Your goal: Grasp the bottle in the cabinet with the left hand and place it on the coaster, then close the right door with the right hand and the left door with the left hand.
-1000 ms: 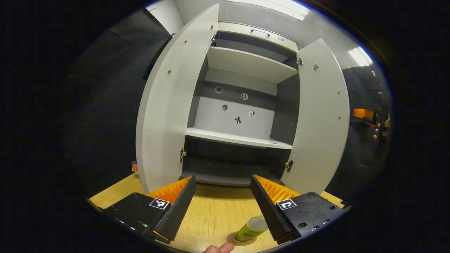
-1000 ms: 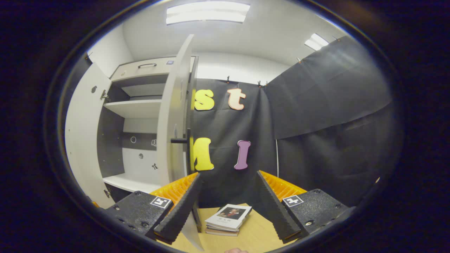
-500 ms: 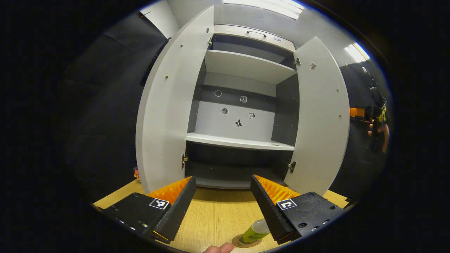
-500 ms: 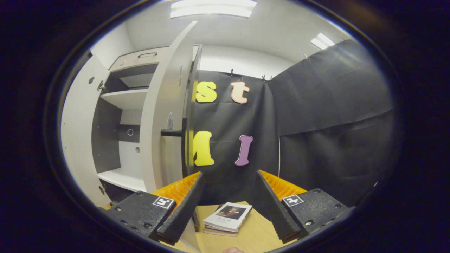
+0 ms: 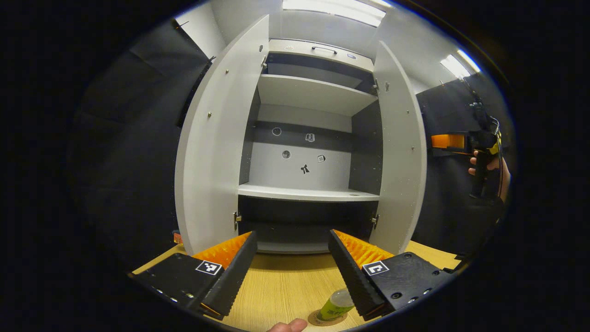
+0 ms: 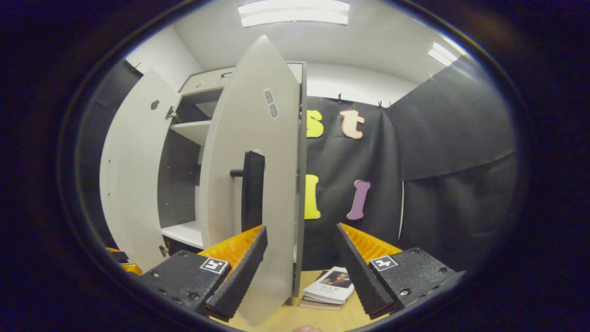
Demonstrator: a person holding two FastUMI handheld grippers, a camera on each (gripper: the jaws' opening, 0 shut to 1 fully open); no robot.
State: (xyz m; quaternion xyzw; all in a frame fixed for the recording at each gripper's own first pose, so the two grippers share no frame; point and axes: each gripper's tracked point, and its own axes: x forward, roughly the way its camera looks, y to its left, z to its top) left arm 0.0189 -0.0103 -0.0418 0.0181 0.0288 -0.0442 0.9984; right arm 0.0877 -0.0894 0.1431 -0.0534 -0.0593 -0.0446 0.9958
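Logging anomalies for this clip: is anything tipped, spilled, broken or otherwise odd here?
Nothing stands out. The bottle stands upright on the coaster on the wooden table, with no spill. The right door is partly swung in and the left door is wide open, as expected mid-task. The stacked books lie flat.

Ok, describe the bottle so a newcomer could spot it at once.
Start at the tall white cabinet with both doors open. On the wooden table in front stands a green bottle with a pale cap, on a round coaster.
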